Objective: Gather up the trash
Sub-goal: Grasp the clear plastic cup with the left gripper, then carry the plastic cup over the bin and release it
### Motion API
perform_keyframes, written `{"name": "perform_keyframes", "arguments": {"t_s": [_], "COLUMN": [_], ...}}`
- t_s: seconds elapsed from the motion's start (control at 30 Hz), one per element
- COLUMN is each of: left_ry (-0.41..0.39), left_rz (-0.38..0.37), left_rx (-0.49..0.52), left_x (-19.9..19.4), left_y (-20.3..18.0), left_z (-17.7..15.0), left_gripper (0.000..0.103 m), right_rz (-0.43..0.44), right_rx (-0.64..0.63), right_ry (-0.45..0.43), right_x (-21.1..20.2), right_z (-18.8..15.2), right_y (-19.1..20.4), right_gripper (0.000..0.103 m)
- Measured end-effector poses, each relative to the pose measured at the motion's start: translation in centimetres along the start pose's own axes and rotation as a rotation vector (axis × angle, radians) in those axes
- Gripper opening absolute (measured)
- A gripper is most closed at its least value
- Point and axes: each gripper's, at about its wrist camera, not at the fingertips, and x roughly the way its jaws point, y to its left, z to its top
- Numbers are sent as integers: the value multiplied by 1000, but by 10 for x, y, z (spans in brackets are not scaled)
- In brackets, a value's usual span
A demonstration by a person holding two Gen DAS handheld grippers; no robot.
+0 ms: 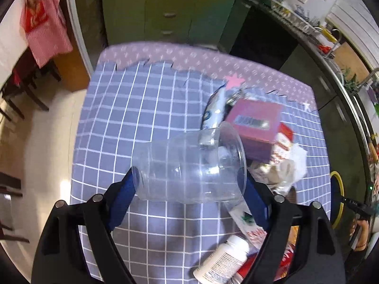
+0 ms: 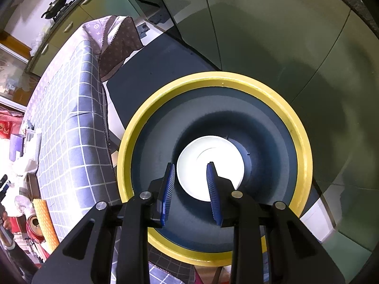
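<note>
My left gripper (image 1: 189, 177) is shut on a clear plastic cup (image 1: 189, 168), held on its side above the checked tablecloth (image 1: 132, 108). Behind it lies a trash pile: a pink box (image 1: 257, 123), a white-and-blue pouch (image 1: 214, 111), crumpled tissue (image 1: 291, 165). A white pill bottle (image 1: 222, 260) lies near the front. My right gripper (image 2: 190, 168) is open and empty, directly above the yellow-rimmed dark bin (image 2: 213, 80). A white round object (image 2: 194, 168) lies at the bin's bottom.
The bin stands on the floor beside the table's edge (image 2: 94, 118); its rim also shows in the left wrist view (image 1: 337, 198). Green cabinets (image 1: 170, 16) stand behind the table. Dark chairs (image 1: 21, 87) are at the left. A red can (image 2: 34, 227) and orange roll (image 2: 45, 222) lie on the table.
</note>
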Motion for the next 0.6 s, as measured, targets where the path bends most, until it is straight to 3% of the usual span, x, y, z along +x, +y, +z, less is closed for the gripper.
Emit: {"name": "perform_keyframes", "arguments": {"t_s": [0.2, 0.37, 0.6], "left_ry": [-72, -77, 34], "left_rz": [-71, -202, -350], "left_rx": [203, 454, 762], "left_x": [-45, -63, -31], "left_y": [-78, -196, -369], "left_z": [-13, -36, -85], "left_gripper": [80, 80, 80], "right_rz": [-14, -8, 14], "right_rx": [10, 28, 51], "right_ry": [-33, -80, -126], "right_x": [-15, -37, -65], "right_z": [-7, -18, -46], "right_y": [-16, -40, -77], "right_gripper": [29, 29, 29]}}
